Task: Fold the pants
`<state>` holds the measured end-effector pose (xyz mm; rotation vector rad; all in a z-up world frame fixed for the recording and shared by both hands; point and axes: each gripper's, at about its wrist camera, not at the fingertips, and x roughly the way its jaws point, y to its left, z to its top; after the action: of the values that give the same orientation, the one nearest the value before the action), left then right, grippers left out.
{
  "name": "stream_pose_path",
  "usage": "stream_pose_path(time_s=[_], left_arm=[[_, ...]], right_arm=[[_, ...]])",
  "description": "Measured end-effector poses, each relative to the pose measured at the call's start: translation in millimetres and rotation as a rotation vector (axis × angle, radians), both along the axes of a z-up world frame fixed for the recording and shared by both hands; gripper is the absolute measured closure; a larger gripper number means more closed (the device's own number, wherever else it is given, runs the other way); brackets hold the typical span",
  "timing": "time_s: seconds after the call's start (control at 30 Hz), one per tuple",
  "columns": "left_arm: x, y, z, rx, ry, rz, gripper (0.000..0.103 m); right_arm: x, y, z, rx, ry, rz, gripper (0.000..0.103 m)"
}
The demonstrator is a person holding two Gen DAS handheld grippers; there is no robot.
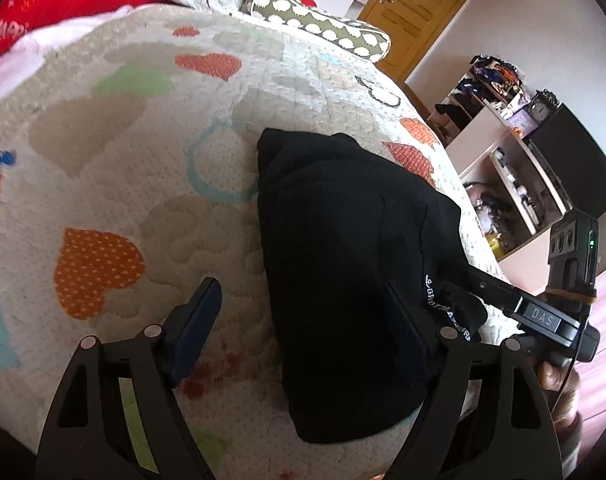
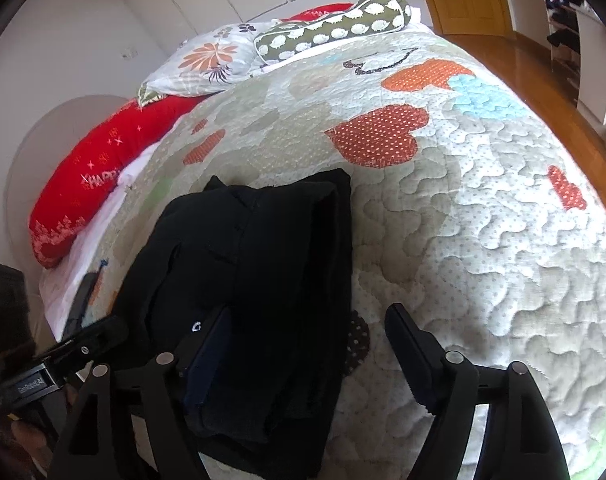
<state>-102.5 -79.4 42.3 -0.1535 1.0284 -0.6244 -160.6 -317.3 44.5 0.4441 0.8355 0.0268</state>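
The black pants (image 1: 343, 264) lie folded into a compact stack on the heart-patterned quilt (image 1: 123, 168). My left gripper (image 1: 303, 320) is open above the pants' near left edge, with one finger over the quilt and the other over the fabric. My right gripper (image 2: 311, 344) is open too, straddling the right edge of the pants (image 2: 255, 264). It also shows in the left wrist view (image 1: 543, 312), at the pants' right side. The left gripper shows at the left of the right wrist view (image 2: 63, 364). Neither holds fabric.
Pillows lie at the head of the bed: a red one (image 2: 99, 184), a floral one (image 2: 207, 60) and a green spotted bolster (image 2: 335, 28). Shelves with clutter (image 1: 511, 160) and a wooden door (image 1: 423, 4) stand past the bed's right edge.
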Motion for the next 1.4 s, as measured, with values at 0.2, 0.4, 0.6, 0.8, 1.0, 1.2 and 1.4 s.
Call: stream_pose_path(time_s=[0.2,0.4,0.6,0.8,1.0,1.2,1.4], left_arm=[[1,-5,-1,-0.002,0.001,-0.009,0.018],[7,-21,-7,0.024,0.012,-0.024,0.007],[7,-25,-8,0.051,-0.003,-0.032,0.006],[2,-36,-12,0.105,-0.043,-0.062,0.001],[2,-36,-13,0.096,-0.049,-0.066,0.006],[-6,-36,8,0.052,-0.103,-0.083,0.056],[22,-21,38,0.039,-0.157,-0.042,0.059]], right_arm=[[-6,-3,6,-0.012,-0.004,-0.017,0.025],[-2,-10,-1,0.002,-0.030,-0.011,0.023],[4,-10,-4,0.046,-0.045,-0.029,0.020],[5,4,-5,-0.012,-0.052,0.006,0.022],[3,9,-8,0.016,-0.100,0.027,0.053],[3,23,17,-0.015,-0.149,0.060,0.070],[30,33,44,-0.011,-0.204,0.096,0.072]])
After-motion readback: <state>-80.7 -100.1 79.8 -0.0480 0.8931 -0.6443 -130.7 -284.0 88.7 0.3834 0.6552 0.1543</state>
